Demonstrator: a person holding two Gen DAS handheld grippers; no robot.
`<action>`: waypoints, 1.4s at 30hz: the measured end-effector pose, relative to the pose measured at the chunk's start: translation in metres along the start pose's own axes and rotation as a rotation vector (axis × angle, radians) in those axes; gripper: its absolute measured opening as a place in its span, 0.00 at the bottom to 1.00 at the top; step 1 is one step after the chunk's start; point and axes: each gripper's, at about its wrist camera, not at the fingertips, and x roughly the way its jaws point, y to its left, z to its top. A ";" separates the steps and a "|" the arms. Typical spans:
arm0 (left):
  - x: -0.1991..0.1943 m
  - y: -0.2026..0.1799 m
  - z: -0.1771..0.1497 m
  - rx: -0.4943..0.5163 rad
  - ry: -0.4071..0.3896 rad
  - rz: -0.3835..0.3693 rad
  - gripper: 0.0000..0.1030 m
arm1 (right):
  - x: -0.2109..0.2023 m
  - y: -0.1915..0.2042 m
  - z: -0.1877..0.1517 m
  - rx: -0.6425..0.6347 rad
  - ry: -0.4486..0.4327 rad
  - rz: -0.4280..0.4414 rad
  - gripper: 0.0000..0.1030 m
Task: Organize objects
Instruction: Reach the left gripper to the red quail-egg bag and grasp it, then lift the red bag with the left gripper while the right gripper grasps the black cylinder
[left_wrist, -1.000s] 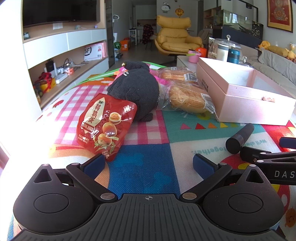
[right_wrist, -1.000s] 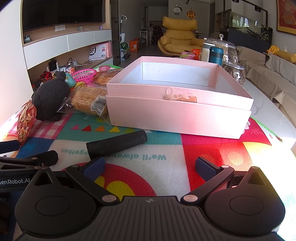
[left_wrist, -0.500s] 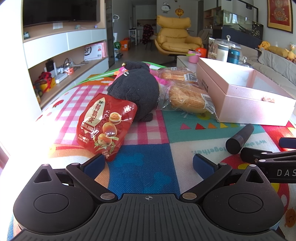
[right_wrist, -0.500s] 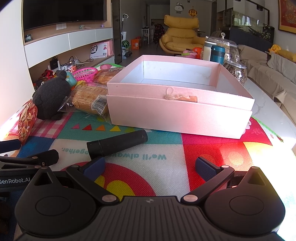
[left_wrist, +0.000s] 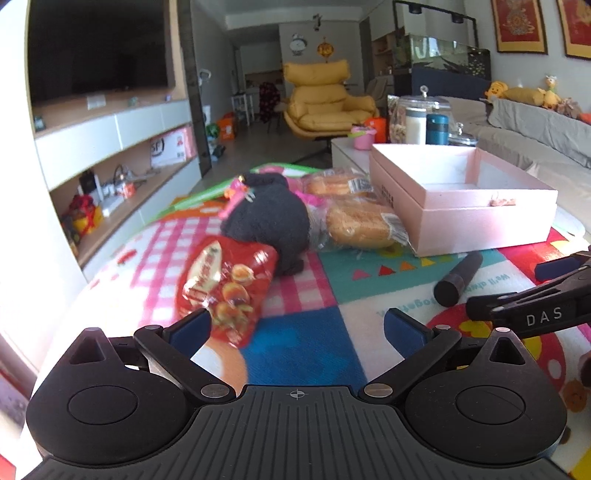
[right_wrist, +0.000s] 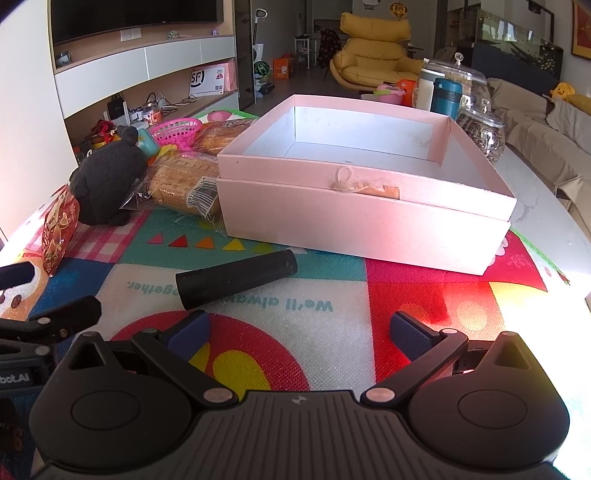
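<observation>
Both claws empty. Your left claw (left_wrist: 295, 326) has its jaws spread wide, and the red snack bag (left_wrist: 225, 288) lies just ahead of its left finger, the bag's near corner at the fingertip. Your right claw (right_wrist: 299, 330) is just as wide open, with nothing between the fingers, and sits low over the play mat (right_wrist: 332, 325) on the bench.

Task things: the pink box (right_wrist: 369, 218) sits open and looks empty. The black cylinder (right_wrist: 236, 278) lies on the mat in front of it, apart from the box wall. The black plush (left_wrist: 269, 221) leans on the snack bag's far edge. The bread packs (left_wrist: 360, 225) are wedged between plush and box.

Risks:
- The snack bag is thin and slick. Closing on its corner alone may let it slip or fold out of the jaws.
- Lifting the bag could drag the plush, which rests against it.
- The cylinder can roll if a finger nudges it sideways before both pads are set.
- Your claws are close together, so crossing paths toward the box could knock them.

Change from half a second ago: your left claw has moved up on the snack bag, which now fills more of the left wrist view with motion blur. Your right claw has lifted slightly, and more of the box interior shows.
</observation>
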 end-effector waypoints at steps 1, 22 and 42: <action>0.001 0.006 0.004 0.022 -0.019 0.012 0.99 | 0.000 0.000 0.000 0.000 -0.001 -0.001 1.00; 0.067 0.071 0.011 -0.046 0.111 -0.140 0.78 | 0.002 0.004 0.004 0.011 0.024 -0.023 1.00; -0.010 0.036 -0.008 -0.056 0.134 -0.302 0.76 | 0.007 0.019 0.015 0.044 0.012 -0.010 1.00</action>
